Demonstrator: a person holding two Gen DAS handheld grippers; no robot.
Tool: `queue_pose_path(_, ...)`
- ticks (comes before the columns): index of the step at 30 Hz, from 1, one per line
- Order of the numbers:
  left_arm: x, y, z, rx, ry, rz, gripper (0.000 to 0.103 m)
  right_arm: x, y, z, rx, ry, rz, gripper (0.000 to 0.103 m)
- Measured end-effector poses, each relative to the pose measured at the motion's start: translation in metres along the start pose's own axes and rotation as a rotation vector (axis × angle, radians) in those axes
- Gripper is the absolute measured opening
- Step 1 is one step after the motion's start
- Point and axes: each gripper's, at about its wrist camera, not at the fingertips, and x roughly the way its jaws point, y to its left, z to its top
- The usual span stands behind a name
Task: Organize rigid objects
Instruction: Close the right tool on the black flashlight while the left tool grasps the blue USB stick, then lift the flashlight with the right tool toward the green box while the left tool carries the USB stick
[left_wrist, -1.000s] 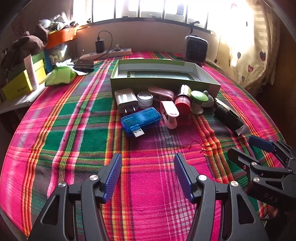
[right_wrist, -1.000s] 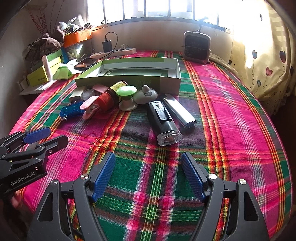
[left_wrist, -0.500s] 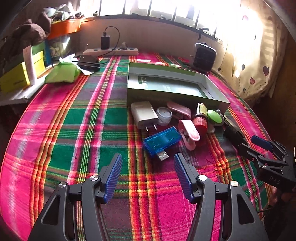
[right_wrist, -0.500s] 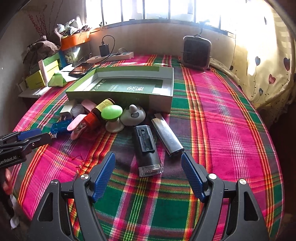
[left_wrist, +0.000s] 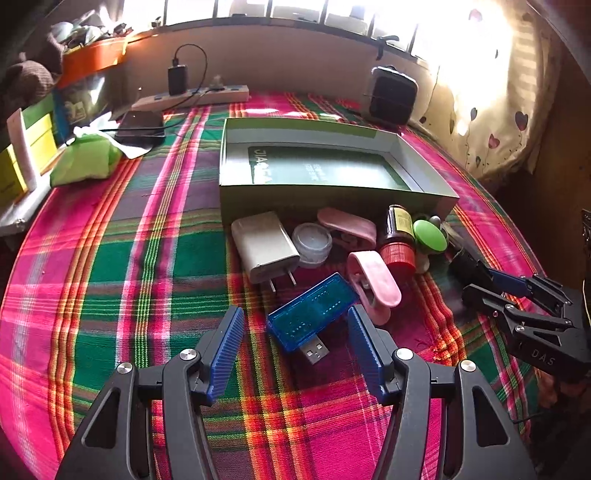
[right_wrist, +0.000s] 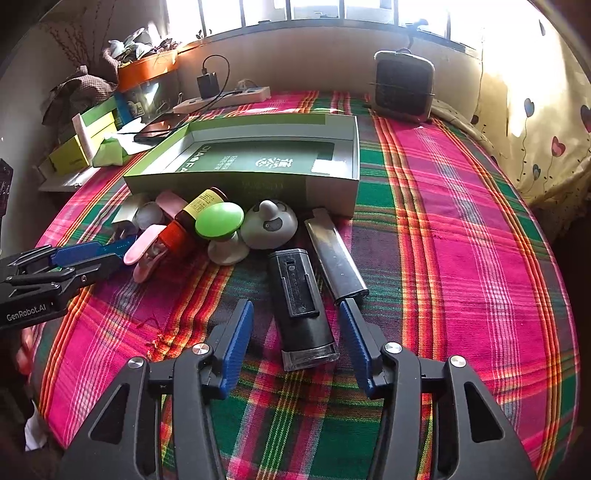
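Observation:
An open green box (left_wrist: 332, 166) (right_wrist: 258, 166) lies on the plaid cloth with small objects heaped in front of it. My left gripper (left_wrist: 295, 325) is open, its blue pads on either side of a blue USB device (left_wrist: 312, 315) without touching it. Behind that lie a white charger (left_wrist: 264, 245), a clear jar (left_wrist: 312, 243), pink clips (left_wrist: 373, 280) and a red-capped bottle (left_wrist: 399, 236). My right gripper (right_wrist: 295, 321) is open around the near end of a black flashlight (right_wrist: 301, 302). A grey bar (right_wrist: 334, 258) lies beside it, right of a green-topped knob (right_wrist: 219, 221).
A small heater (right_wrist: 402, 86) stands at the back right. A power strip (left_wrist: 192, 98), a phone (left_wrist: 140, 123), a green pouch (left_wrist: 86, 158) and stacked boxes (left_wrist: 26, 155) sit at the back left. A curtain (right_wrist: 535, 110) hangs on the right.
Both grippers moved forward toward the heap. The left one now straddles the blue USB device, the right one the black flashlight. Both stayed open.

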Motion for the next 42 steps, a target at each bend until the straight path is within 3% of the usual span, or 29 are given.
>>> queue_pose_path(1,0.000,-0.001,0.001,0.000,0.002,-0.012,0.058,0.000,-0.001,0.000,0.001,-0.001,-0.003,0.037)
queue_pose_path(3,-0.002,-0.005,0.000,0.008,0.003,-0.033,0.058,0.000,-0.001,0.000,0.001,-0.001,-0.007,0.033)
queue_pose_path(13,-0.012,-0.026,-0.013,0.065,0.009,-0.104,0.058,-0.002,0.000,-0.003,0.005,-0.011,0.003,0.030)
queue_pose_path(22,-0.001,-0.010,-0.001,0.058,0.011,0.015,0.058,-0.003,-0.001,-0.004,0.011,-0.018,0.008,0.030)
queue_pose_path(34,0.011,-0.015,0.004,0.102,0.016,0.037,0.055,-0.003,0.000,-0.004,0.005,-0.019,0.003,0.030)
queue_pose_path(42,0.010,-0.012,0.004,0.094,-0.003,0.058,0.037,-0.002,0.000,-0.004,0.004,-0.020,0.003,0.030)
